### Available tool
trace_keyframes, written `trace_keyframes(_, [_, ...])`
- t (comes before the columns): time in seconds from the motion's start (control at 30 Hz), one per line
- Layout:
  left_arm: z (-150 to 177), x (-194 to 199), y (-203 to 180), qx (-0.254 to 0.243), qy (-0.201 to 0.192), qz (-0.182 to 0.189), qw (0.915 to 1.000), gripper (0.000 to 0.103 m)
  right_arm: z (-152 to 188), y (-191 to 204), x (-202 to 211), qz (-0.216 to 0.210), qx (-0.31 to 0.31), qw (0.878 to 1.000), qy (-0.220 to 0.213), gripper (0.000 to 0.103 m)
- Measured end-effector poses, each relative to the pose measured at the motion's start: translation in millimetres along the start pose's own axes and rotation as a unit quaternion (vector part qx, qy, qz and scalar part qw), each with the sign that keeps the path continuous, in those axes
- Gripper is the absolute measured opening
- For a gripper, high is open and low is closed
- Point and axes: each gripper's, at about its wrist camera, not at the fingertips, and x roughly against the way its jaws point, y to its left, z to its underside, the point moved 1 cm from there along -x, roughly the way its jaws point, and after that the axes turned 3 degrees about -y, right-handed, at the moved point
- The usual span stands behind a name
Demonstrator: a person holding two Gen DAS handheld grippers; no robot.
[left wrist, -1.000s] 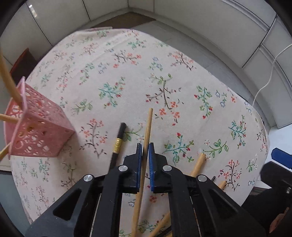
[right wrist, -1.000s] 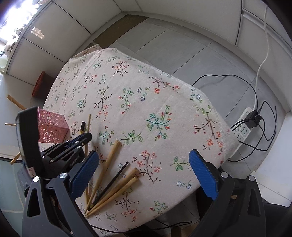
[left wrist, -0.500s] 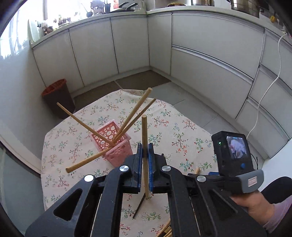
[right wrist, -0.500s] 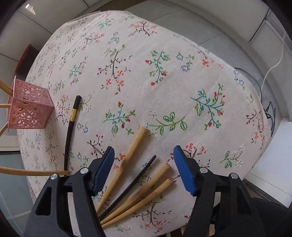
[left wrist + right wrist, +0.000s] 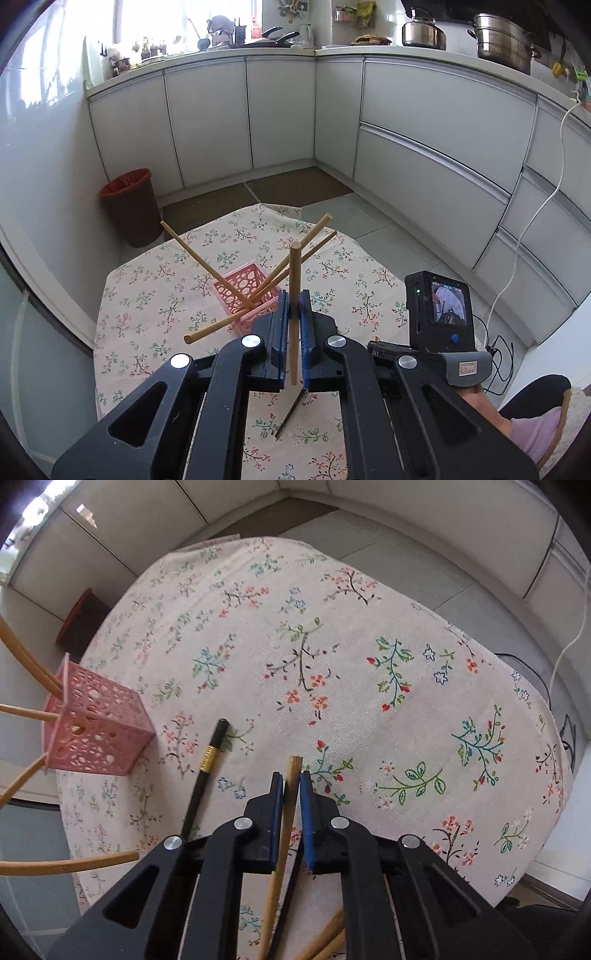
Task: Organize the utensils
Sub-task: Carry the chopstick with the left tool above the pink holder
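left hand-held gripper (image 5: 294,308): clamped on a wooden chopstick (image 5: 294,280), held upright above the worktop (image 5: 147,295)
right hand-held gripper (image 5: 291,786): jaws just closed onto another wooden chopstick (image 5: 291,775) lying on the worktop
pink basket (image 5: 96,731): holds four chopsticks
black chopstick (image 5: 207,771): flat beside the basket

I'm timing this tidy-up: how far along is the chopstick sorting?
Done: several wooden chopsticks lean in the pink basket. In hand: the left gripper holds one wooden chopstick aloft; the right gripper has just closed on another. Left: the black chopstick and others on the tablecloth.
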Motion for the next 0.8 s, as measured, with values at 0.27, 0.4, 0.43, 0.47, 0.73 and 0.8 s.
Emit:
trace_keyframes(0.27, [-9.5, 29.6, 1.3, 0.024, -0.03, -0.001, 0.9993, 0.005, -10.6, 3.1, 71.8, -0.091, 0.022, 0.993, -0.073, 0.008])
trace_keyframes(0.4, [-16.3, 43.5, 1.3, 0.038, -0.046, -0.001, 0.9982, 0.005, -10.2, 5.9, 103.1, -0.115, 0.041, 0.988, -0.092, 0.008])
trace_keyframes(0.43, [-18.2, 47.8, 0.9, 0.04, -0.05, -0.001, 0.9979, 0.005, -9.1, 5.9, 112.7, -0.12, 0.047, 0.987, -0.097, 0.008])
trace_keyframes(0.47, [-19.9, 52.0, 1.1, 0.042, -0.055, -0.001, 0.9976, 0.005, -6.6, 6.2, 122.5, -0.126, 0.052, 0.986, -0.1, 0.008])
trace_keyframes(0.73, [-35.8, 70.5, 7.4, 0.072, -0.077, -0.01, 0.9943, 0.005, -0.7, 18.1, 204.8, -0.151, 0.116, 0.969, -0.154, 0.008])
trace_keyframes(0.8, [-41.1, 74.0, 10.3, 0.081, -0.084, -0.015, 0.9931, 0.005, -6.0, 23.7, 224.4, -0.161, 0.123, 0.965, -0.169, 0.008])
